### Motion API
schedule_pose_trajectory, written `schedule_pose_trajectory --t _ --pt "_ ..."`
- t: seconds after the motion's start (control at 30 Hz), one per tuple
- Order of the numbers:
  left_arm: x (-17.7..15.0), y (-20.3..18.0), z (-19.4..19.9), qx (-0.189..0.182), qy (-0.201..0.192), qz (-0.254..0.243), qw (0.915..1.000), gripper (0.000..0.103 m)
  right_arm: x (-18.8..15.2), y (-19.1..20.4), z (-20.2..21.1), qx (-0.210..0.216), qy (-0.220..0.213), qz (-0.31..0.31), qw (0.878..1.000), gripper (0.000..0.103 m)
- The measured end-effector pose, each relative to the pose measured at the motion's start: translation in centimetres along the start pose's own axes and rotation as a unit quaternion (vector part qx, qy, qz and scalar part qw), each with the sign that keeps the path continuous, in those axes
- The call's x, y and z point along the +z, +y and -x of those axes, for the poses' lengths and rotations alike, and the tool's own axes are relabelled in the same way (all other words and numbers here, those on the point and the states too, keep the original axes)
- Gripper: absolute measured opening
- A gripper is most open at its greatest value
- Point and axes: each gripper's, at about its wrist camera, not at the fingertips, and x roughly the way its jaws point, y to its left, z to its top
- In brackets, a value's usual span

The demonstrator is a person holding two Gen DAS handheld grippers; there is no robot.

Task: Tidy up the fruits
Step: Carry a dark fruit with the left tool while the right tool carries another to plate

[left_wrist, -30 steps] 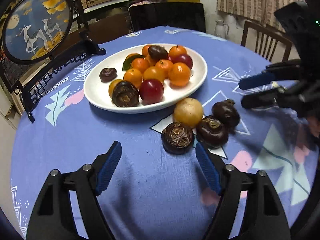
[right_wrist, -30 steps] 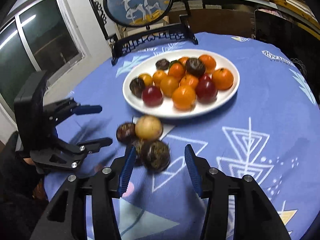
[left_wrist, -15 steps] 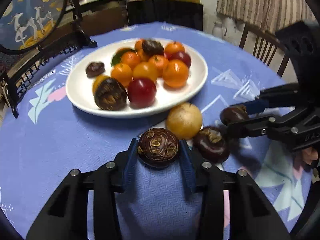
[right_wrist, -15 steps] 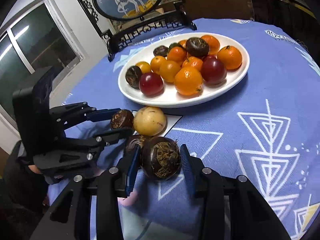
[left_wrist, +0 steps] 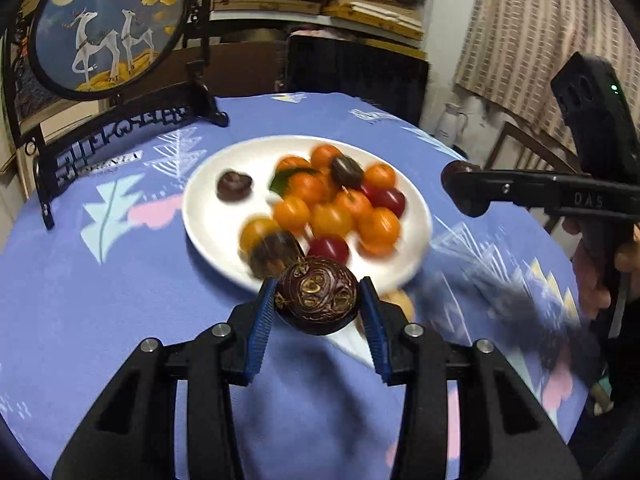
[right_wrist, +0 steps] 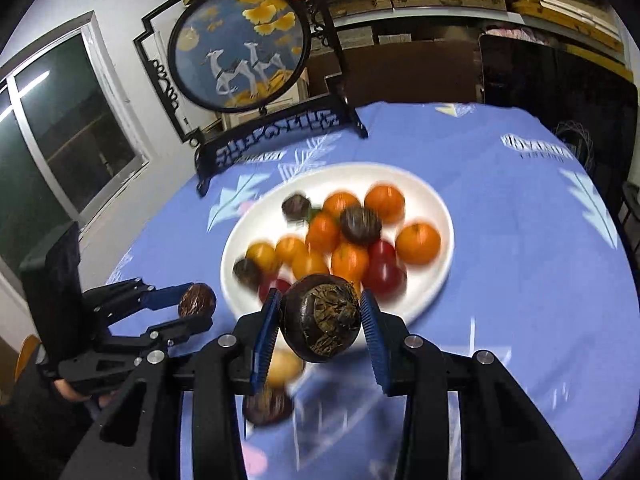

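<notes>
My left gripper (left_wrist: 318, 300) is shut on a dark purple-brown fruit (left_wrist: 317, 300) and holds it above the table, just in front of the white plate (left_wrist: 208, 216) of oranges, red fruits and dark fruits. My right gripper (right_wrist: 320, 322) is shut on another dark fruit (right_wrist: 320, 322), also lifted near the plate (right_wrist: 446, 216). The right gripper with its fruit (left_wrist: 460, 178) shows at the right of the left wrist view; the left gripper with its fruit (right_wrist: 197, 300) shows at the left of the right wrist view. A yellow fruit (right_wrist: 284, 368) and a dark fruit (right_wrist: 268, 406) lie on the cloth below.
The round table has a blue patterned cloth (left_wrist: 120, 300). A round deer picture on a black stand (left_wrist: 108, 28) stands behind the plate. A dark chair (left_wrist: 356, 72) and a wooden chair (left_wrist: 520, 148) stand at the far side. A window (right_wrist: 60, 132) is at the left.
Both grippers have lifted their dark fruits off the cloth and moved toward the plate. One second ago both were open above the loose fruits.
</notes>
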Motion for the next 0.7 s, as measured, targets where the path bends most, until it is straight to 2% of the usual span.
schedule_pose_trajectory --t 0.17,0.2,0.23,0.27,0.3,0.37,0.5,0.6,0.7 --pt "5.1 1.5 -2.3 0.023 -0.009 0.017 0.9996 0.044 3.7 0.2 -3.4 -0.013 0.0 -0.01 1.0 0.041" --pt "5.9 2.0 -3.1 0.029 -0.005 0.027 0.9992 0.048 4.1 0.0 -3.9 -0.02 0.0 -0.013 1.0 0.041" --pt "6.2 2.3 -3.6 0.037 -0.003 0.035 0.9987 0.062 4.3 -0.1 -4.4 -0.032 -0.005 -0.015 0.999 0.045" --pt "6.5 2.7 -4.1 0.051 -0.002 0.05 0.9975 0.066 4.4 -0.2 -4.7 -0.041 -0.007 -0.014 0.999 0.047" --pt "6.5 2.9 -4.2 0.049 -0.003 0.056 0.9972 0.066 4.3 -0.2 -4.8 -0.048 -0.009 -0.011 0.999 0.047" --pt "6.0 2.7 -3.6 0.038 -0.008 0.054 0.9978 0.067 3.9 -0.3 -4.3 -0.043 -0.012 -0.009 0.999 0.047" --pt "3.6 1.1 -2.0 0.051 -0.011 0.017 0.9985 0.071 1.9 -0.4 -2.2 -0.036 -0.016 -0.003 0.999 0.048" --pt "1.2 0.6 -0.1 0.052 -0.01 0.006 0.9986 0.074 -0.7 0.8 -1.0 -0.041 0.004 0.023 0.999 0.051" --pt "-1.3 0.6 2.1 0.055 -0.008 0.001 0.9984 0.075 -4.7 3.0 -0.4 -0.019 0.038 0.052 0.998 0.056"
